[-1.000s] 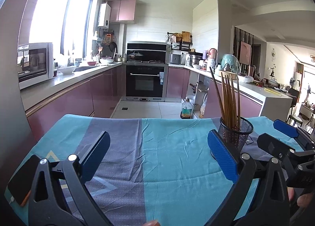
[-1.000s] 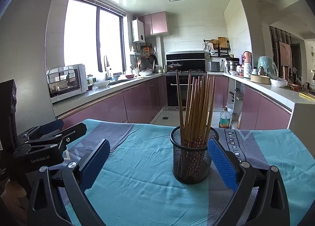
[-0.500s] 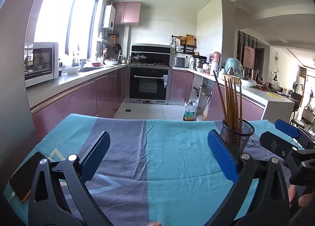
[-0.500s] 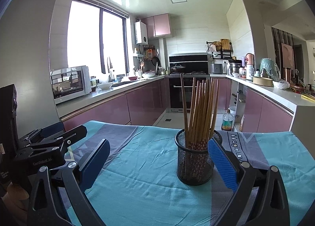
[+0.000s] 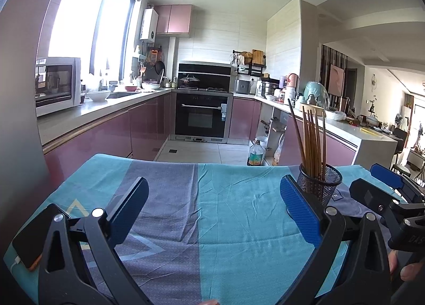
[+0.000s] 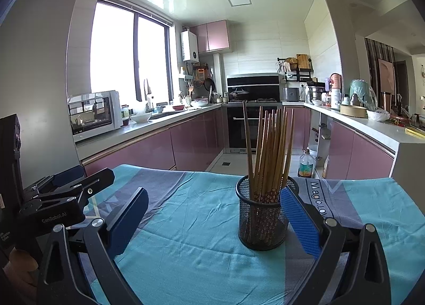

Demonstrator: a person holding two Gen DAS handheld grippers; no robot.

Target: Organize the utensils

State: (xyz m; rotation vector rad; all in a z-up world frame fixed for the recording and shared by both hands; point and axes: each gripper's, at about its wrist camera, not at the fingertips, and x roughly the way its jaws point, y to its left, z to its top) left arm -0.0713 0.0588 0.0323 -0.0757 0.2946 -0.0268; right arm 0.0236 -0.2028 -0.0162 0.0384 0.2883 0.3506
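Two tools are shown spread wide and empty: the right tool [image 6: 213,214] near the mesh holder [image 6: 263,214] of chopsticks [image 6: 268,145] on the cloth-covered counter [image 6: 191,238], the left tool [image 5: 212,209] well apart. A sideways knock is judged likely to topple the holder.

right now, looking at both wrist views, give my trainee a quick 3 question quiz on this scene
1. True or false: the chopsticks lie flat on the tablecloth.
2. Which gripper is nearer the mesh holder: A) left gripper B) right gripper?
3. Fill in: both grippers are ____.

Key:
1. False; they stand upright in the mesh holder.
2. B
3. open, gripping nothing
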